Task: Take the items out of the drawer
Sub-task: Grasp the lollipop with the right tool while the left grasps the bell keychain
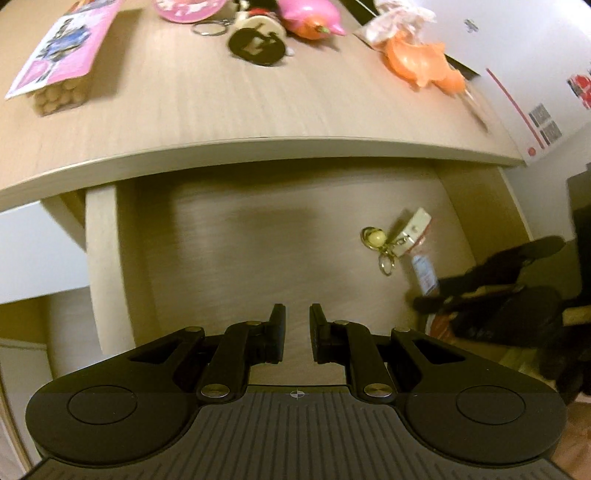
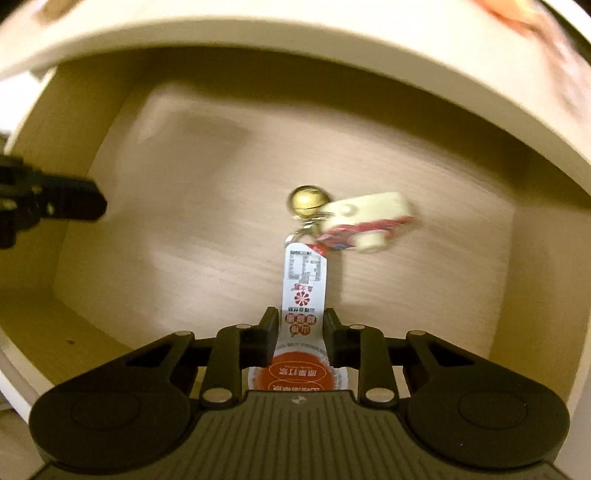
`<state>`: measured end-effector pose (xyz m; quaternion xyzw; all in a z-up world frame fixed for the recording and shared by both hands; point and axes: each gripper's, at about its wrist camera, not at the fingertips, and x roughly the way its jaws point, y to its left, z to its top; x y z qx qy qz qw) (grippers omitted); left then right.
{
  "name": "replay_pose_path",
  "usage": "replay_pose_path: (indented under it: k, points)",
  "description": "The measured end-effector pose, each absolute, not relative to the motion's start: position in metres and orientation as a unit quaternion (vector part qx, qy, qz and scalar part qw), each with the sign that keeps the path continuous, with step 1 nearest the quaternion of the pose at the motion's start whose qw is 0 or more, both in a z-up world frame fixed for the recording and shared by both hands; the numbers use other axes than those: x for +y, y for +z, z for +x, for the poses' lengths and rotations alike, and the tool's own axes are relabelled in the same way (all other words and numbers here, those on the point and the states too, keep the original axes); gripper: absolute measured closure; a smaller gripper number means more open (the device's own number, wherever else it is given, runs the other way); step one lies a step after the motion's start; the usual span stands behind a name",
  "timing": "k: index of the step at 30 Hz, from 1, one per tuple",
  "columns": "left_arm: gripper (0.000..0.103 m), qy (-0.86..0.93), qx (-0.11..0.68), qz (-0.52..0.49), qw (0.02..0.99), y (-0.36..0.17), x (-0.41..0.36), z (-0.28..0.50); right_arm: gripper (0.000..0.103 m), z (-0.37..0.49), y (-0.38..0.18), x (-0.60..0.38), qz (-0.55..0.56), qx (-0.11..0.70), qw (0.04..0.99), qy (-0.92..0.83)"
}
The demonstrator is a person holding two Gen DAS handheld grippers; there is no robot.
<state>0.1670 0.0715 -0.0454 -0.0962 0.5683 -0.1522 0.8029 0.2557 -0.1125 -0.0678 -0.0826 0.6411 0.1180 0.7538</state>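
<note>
The wooden drawer [image 1: 240, 258] stands pulled out under the desk top [image 1: 221, 122]. In it is a keychain: a brass bell [image 2: 306, 201], a white and red charm [image 2: 364, 218] and a long white paper tag [image 2: 304, 280] with a red round end. My right gripper [image 2: 301, 332] is shut on that tag, with the bell and charm blurred beyond its fingertips. From the left wrist, the same bell [image 1: 373, 236] and charm [image 1: 413, 225] show at the drawer's right, with the right gripper [image 1: 480, 291] behind them. My left gripper [image 1: 297, 332] hovers over the bare drawer floor, narrowly open and holding nothing.
On the desk top lie a pink snack packet [image 1: 62, 55], a black round keychain [image 1: 256, 46], a pink toy [image 1: 310, 18] and an orange toy [image 1: 421, 62]. A white box [image 1: 517, 74] sits at the right. The drawer walls [image 2: 535, 277] close in both sides.
</note>
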Motion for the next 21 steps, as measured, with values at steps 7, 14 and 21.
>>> replay_pose_path:
  k: [7, 14, 21]
  points:
    - [0.088, -0.181, 0.556, -0.094, 0.806, -0.042, 0.059, 0.167, 0.08, 0.246, -0.045, -0.153, -0.018, 0.606, 0.788, 0.102]
    - [0.088, -0.257, 0.479, -0.034, 0.839, -0.028, 0.013, 0.17, 0.08, 0.23, -0.027, -0.162, 0.003, 0.585, 0.807, 0.081]
    - [0.084, -0.325, 0.441, 0.094, 0.831, -0.034, -0.058, 0.19, 0.08, 0.221, -0.007, -0.19, 0.036, 0.579, 0.811, 0.072]
